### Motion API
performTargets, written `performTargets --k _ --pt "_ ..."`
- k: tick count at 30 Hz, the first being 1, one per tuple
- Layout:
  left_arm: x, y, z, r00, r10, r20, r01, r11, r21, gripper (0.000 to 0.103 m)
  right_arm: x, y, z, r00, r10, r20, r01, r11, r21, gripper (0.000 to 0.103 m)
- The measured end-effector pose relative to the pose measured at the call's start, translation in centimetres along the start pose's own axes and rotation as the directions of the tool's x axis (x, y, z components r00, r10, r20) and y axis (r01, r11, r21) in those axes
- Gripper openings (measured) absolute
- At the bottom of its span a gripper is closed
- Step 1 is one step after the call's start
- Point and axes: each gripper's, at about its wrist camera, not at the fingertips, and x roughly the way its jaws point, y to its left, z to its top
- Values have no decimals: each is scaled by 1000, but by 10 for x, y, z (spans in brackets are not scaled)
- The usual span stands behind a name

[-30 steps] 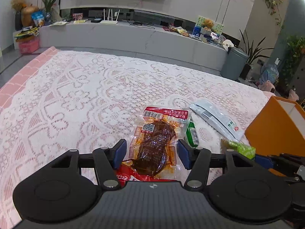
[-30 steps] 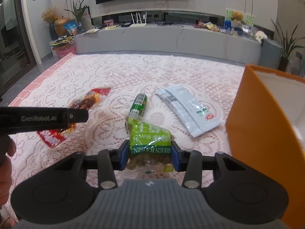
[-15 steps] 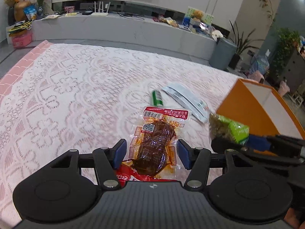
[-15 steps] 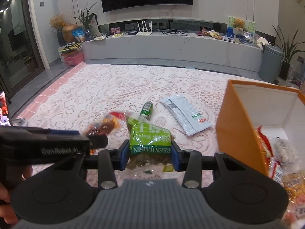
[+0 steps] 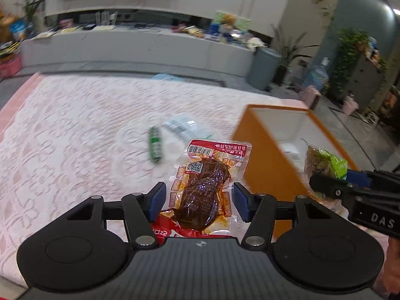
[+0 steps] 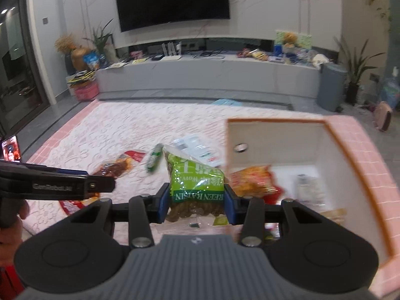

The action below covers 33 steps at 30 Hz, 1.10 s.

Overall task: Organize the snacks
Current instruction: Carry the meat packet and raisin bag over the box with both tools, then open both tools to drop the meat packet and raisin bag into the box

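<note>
Right tool (image 6: 196, 203) pinching green raisin bag (image 6: 196, 182) by orange box (image 6: 350, 175); left tool (image 5: 198, 201) clamping red meat pack (image 5: 203, 190) over lace counter (image 5: 75, 137); carry past rim, drop one by one

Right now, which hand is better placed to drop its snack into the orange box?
Right. Its raisin bag already hangs at the orange box opening; the left hand's meat packet is beside the box's outer wall.
</note>
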Motion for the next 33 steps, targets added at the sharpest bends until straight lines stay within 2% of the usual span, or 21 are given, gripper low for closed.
performTargets --k 3,7,10,16,22,33 --pt "-1 -27 6 998 -60 -6 60 997 57 66 -18 -21 3 999 -43 11 43 999 -20 42" --pt "5 -68 14 992 -124 -36 128 980 151 66 -30 -44 4 995 -98 1 98 992 -78 42" --pt "18 -94 21 984 -164 -64 173 967 186 66 -34 -60 3 991 -133 -19 130 984 -120 42" --pt "57 -137 34 973 -192 -125 219 942 254 66 -24 -85 -2 987 -146 -66 133 975 -177 42" --pt "101 -156 38 979 -119 -169 169 931 323 66 2 -103 -3 980 -162 -115 132 962 -238 42" --pt "155 -158 41 971 -53 -233 138 919 368 66 61 -129 1 960 -201 -196 144 952 -270 42"
